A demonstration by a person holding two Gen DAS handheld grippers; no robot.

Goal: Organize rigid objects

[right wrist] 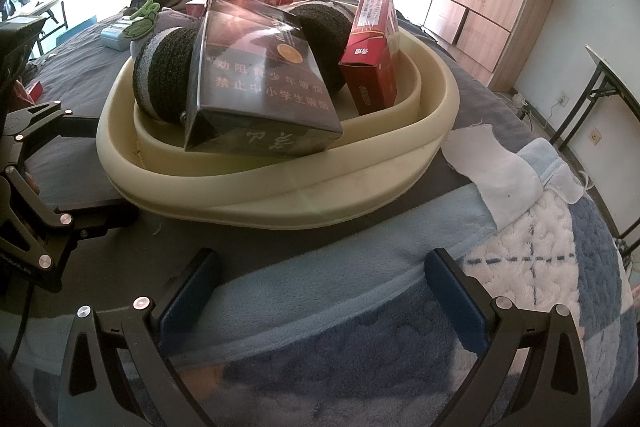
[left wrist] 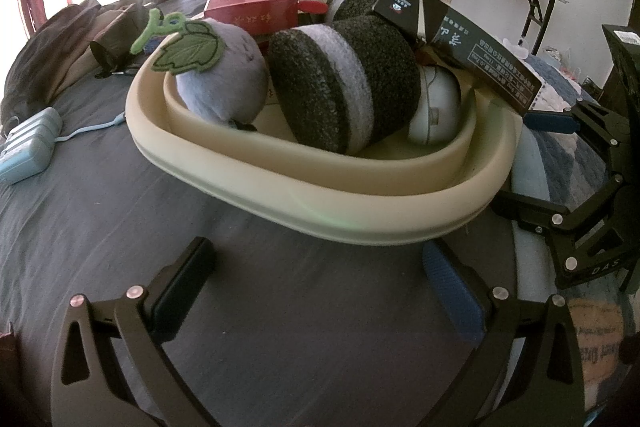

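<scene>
Before the cream basin (left wrist: 320, 203), both grippers' fingers (left wrist: 184, 283) spread wide, empty

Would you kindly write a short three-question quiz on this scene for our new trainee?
1. True or false: the left tool grips the basin.
2. What lies across the top of the pile in the basin: (a) black carton, (b) power strip, (c) white cloth?
3. What colour is the box standing upright at the basin's far side in the right wrist view?

Key: 1 false, both it and the right tool are open and empty; 2 a; 3 red.
</scene>
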